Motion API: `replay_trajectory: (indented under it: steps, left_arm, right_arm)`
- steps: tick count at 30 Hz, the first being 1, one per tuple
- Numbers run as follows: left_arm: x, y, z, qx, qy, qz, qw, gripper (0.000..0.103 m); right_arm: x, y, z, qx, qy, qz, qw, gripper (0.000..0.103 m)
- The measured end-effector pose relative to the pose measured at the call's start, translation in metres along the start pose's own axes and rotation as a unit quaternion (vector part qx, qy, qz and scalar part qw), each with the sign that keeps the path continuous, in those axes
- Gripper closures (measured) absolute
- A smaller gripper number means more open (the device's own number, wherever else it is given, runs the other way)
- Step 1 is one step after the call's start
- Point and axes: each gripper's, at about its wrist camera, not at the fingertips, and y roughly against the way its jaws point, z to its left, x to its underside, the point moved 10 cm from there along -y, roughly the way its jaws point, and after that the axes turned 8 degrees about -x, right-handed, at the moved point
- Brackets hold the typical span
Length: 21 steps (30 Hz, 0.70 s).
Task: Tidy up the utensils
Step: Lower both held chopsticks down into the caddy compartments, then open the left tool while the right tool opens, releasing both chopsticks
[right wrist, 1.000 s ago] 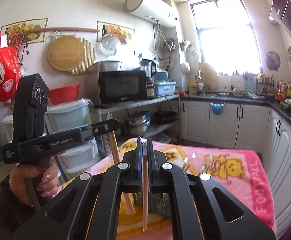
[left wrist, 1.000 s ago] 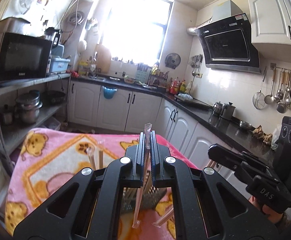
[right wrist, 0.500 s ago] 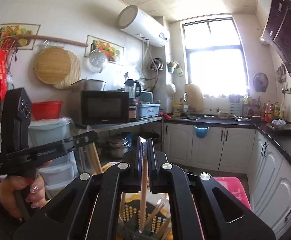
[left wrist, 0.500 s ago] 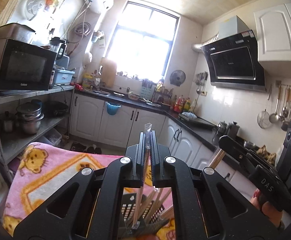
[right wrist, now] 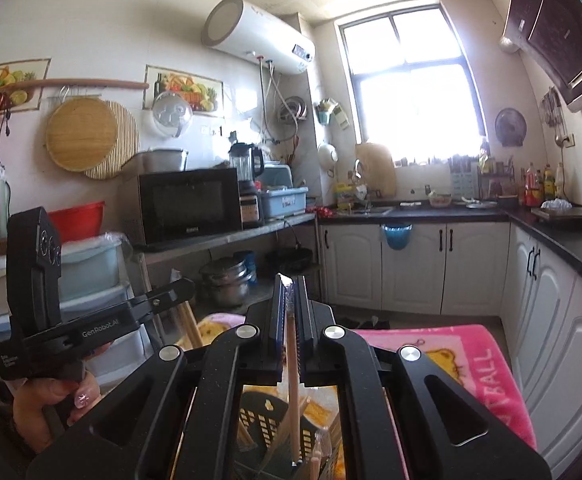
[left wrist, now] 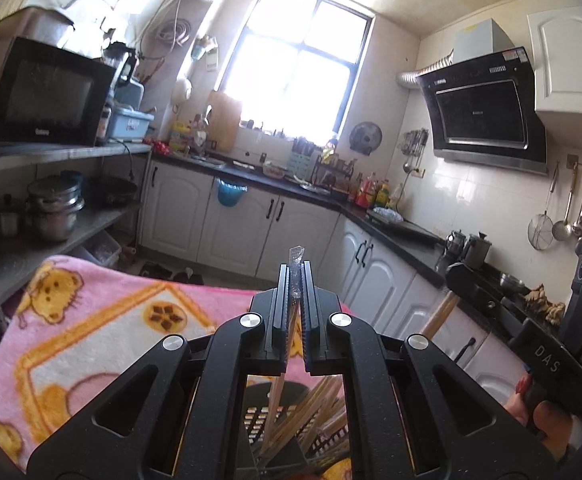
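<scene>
**Both tools clamped on wrapped chopsticks above the holder**

The worktop, under a pink cartoon blanket (left wrist: 91, 320), fills the lower half of both wrist views. On it stands a dark slotted utensil holder (left wrist: 267, 420), at 6 o'clock below each tool and packed with wooden chopsticks (left wrist: 315, 404) that lean toward 1 to 2 o'clock.

The left tool (left wrist: 296, 280) is closed tight on a pair of chopsticks in a clear wrapper (left wrist: 281, 384). Its long axis runs nearly upright, wrapper tip poking out at 12 o'clock above the jaws, lower end slanting slightly toward 7 o'clock down into the holder.

The right tool (right wrist: 289, 288) is likewise shut on a wrapped chopstick pair (right wrist: 293, 400), long axis close to vertical, top at 12 o'clock, bottom end at 6 o'clock inside the holder's rim.
</scene>
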Motion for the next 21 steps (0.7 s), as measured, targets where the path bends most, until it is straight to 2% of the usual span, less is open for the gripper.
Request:
replay_trajectory:
  steps: [11, 15, 19, 20, 21]
  left_arm:
    - [0.043, -0.018, 0.003, -0.014, -0.021, 0.045, 0.9987, 0.1]
    - [0.056, -0.019, 0.005, -0.019, -0.025, 0.059, 0.9978, 0.1]
    - [0.066, -0.019, 0.008, -0.025, -0.026, 0.074, 0.9966, 0.098]
    - [0.068, -0.018, 0.009, -0.024, -0.026, 0.079, 0.9963, 0.096]
    - [0.07, -0.018, 0.009, -0.024, -0.027, 0.083, 0.9959, 0.088]
  right_arm:
    - [0.044, -0.024, 0.009, 0.0, -0.005, 0.048, 0.999, 0.097]
    - [0.054, -0.024, 0.008, 0.013, -0.009, 0.062, 0.998, 0.073]
    - [0.062, -0.02, 0.006, 0.024, -0.01, 0.073, 0.997, 0.071]
    - [0.063, -0.019, 0.005, 0.024, -0.011, 0.074, 0.997, 0.069]
    - [0.063, -0.018, 0.005, 0.025, -0.013, 0.076, 0.997, 0.067]
